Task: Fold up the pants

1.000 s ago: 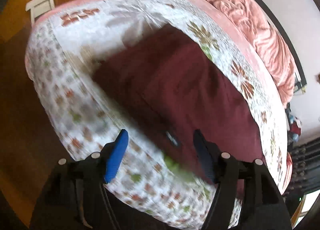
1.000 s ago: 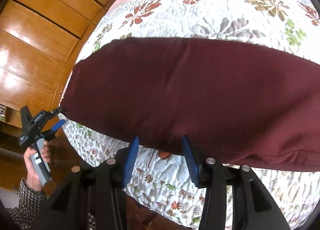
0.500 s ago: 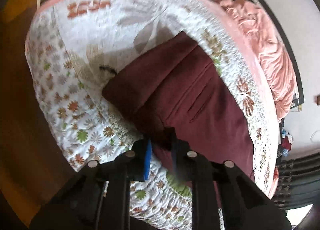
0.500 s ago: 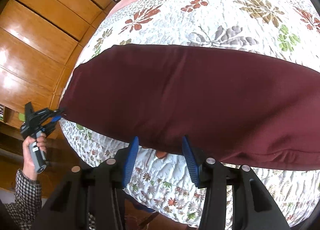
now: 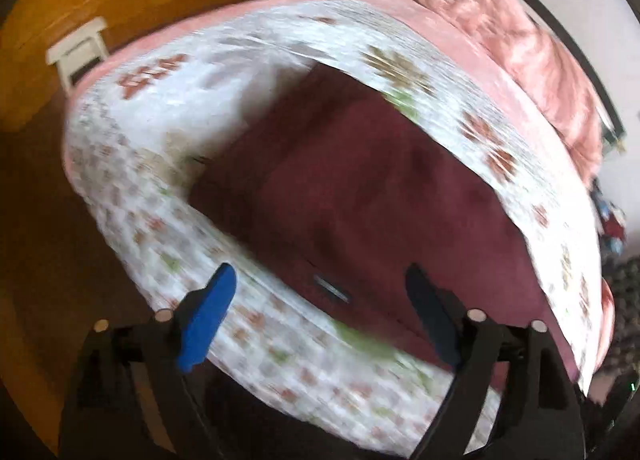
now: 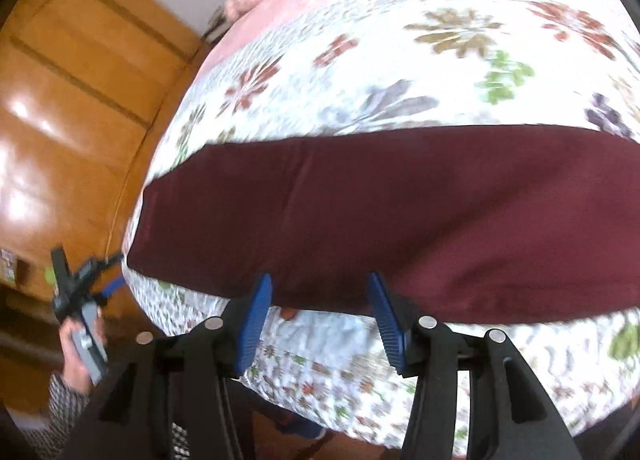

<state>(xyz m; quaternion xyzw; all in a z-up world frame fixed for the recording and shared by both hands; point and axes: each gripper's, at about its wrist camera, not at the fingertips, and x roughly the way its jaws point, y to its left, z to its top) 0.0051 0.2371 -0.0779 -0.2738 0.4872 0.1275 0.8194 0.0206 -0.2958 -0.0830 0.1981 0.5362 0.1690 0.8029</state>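
Unreadable label (image 5: 331, 289) on maroon pants (image 5: 372, 196)

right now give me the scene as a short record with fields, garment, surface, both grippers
garment: maroon pants, lying flat in a long band across the bed
surface: floral quilt on a bed
left hand-held gripper: open, empty, at the pants' end near the bed edge
right hand-held gripper: open, empty, at the pants' near long edge
background: pink blanket bunched at the far end of the bed, wooden wardrobe beside it
image quality: motion blur in both views
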